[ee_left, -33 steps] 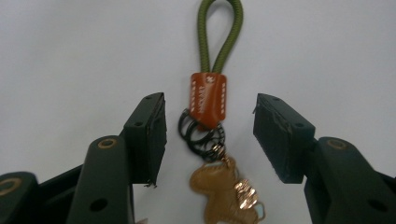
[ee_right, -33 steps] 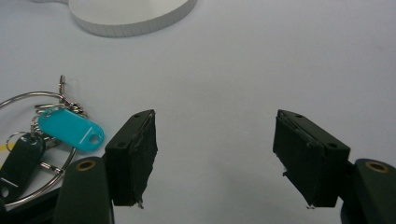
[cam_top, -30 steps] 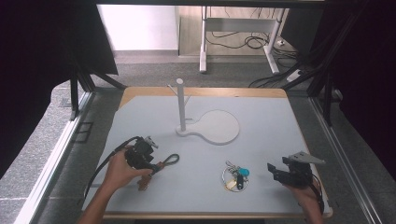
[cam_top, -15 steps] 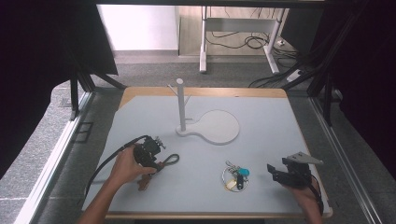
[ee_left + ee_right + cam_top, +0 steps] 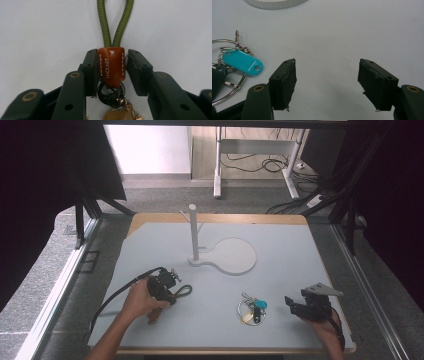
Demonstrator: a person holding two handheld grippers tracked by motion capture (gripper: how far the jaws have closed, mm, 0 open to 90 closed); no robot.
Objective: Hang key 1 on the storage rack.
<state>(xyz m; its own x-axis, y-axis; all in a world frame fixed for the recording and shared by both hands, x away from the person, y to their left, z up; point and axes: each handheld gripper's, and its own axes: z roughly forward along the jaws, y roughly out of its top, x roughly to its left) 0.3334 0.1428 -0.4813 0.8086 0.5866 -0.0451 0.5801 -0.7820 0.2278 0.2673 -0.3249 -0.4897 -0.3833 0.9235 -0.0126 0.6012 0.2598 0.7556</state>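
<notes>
An olive rope keychain (image 5: 115, 22) with a brown leather tab (image 5: 111, 67) and dark rings lies on the grey table. My left gripper (image 5: 111, 65) points down on it. Its jaws have just been closing and now hold the tab between the pads. From the high view, the left gripper (image 5: 169, 287) is at the front left, with the rope loop (image 5: 184, 291) sticking out to its right. My right gripper (image 5: 328, 82) stands open over bare table at the front right (image 5: 292, 304), apart from a key bunch with a teal tag (image 5: 242, 62).
A white stand with an upright post (image 5: 193, 232) and a round base (image 5: 232, 256) sits mid-table; its base rim (image 5: 277, 3) also shows in the right gripper view. The key bunch (image 5: 252, 307) lies between the two grippers. The table's front edge is close to both hands.
The left gripper has shifted a little to the right and down onto the keychain, and its jaws have closed around the leather tab. The right gripper has stayed put.
</notes>
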